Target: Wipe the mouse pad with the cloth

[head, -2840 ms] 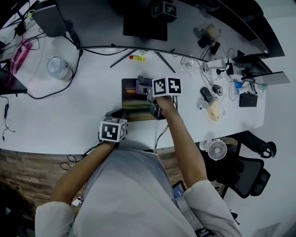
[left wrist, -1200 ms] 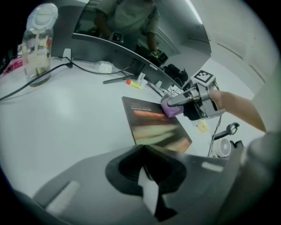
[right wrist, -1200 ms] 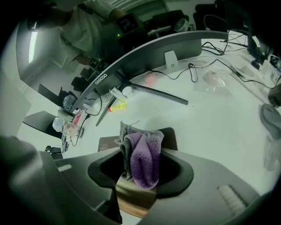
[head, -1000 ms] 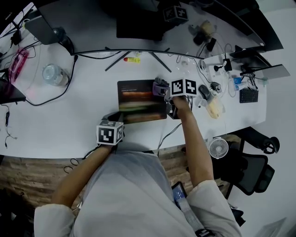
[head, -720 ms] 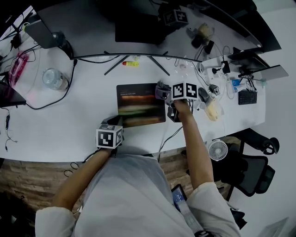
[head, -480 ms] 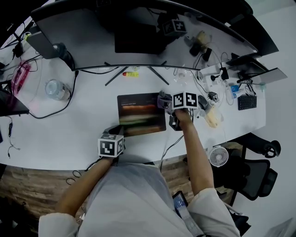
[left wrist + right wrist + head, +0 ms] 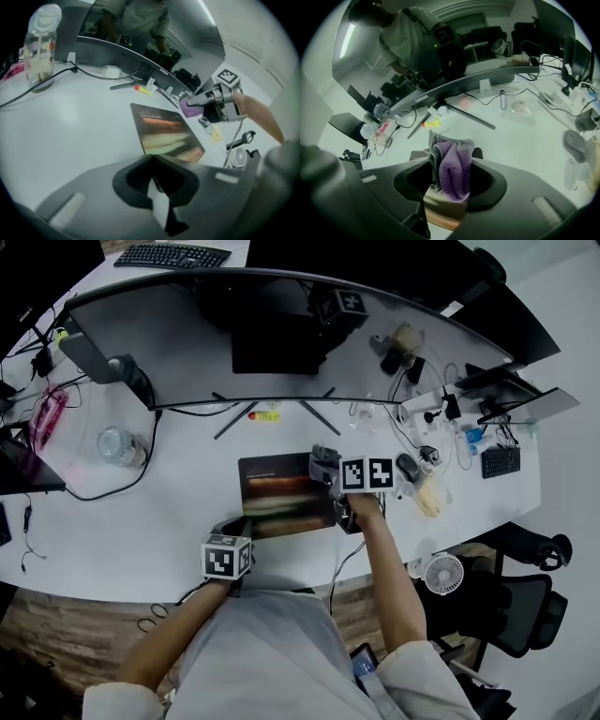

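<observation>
- The dark rectangular mouse pad (image 7: 281,498), banded with blurred orange and green, is lying flat on the white desk (image 7: 159,512).
- The bunched purple and grey fleecy cloth (image 7: 453,168) is sitting at the pad's far right corner, so nearly all of the pad is stretching leftward and toward the person from it.
- The right gripper (image 7: 446,187) is pinching that cloth between its jaws and looks best placed to sweep.
- The left gripper (image 7: 152,159) is waiting at the pad's near left corner with its jaws pressed together. Whether they are nipping the pad's edge is unclear.
</observation>
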Available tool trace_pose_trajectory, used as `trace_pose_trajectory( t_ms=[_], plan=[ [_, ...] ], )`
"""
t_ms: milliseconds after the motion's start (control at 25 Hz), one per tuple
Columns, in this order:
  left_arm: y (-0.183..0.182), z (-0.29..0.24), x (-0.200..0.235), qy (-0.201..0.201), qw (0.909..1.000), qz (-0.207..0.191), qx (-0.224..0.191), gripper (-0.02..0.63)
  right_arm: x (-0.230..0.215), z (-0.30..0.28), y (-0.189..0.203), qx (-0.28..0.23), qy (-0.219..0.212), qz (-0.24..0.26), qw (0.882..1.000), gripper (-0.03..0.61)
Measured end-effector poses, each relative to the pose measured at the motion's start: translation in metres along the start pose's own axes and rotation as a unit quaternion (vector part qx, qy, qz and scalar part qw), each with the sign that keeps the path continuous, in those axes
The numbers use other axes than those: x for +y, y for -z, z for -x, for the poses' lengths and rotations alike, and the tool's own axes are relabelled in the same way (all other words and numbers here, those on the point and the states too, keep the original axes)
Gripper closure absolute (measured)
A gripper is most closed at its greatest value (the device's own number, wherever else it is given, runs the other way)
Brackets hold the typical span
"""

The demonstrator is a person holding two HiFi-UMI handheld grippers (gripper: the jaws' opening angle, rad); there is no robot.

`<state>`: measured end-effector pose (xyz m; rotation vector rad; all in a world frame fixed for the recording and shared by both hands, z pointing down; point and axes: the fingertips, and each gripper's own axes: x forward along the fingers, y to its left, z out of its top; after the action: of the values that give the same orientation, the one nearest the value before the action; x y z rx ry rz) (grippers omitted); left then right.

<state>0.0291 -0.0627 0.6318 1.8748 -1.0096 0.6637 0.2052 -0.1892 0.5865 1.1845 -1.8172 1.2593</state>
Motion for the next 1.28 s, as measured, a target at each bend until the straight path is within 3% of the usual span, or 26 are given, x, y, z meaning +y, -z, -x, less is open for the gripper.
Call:
trace_pose_trajectory(
  t_ms=[440, 1280],
  plan=[
    [0.001, 0.005, 0.0, 0.004, 1.0, 0.005, 0.004, 0.614, 0.081, -0.027, 0.041, 0.035, -0.066, 0.024, 0.997, 0.374],
    [0.004, 0.008, 0.0, -0.003, 1.0, 0.0, -0.001, 0.614, 0.152, -0.056, 0.073, 0.078, -0.128, 0.03, 0.988, 0.376]
  ],
)
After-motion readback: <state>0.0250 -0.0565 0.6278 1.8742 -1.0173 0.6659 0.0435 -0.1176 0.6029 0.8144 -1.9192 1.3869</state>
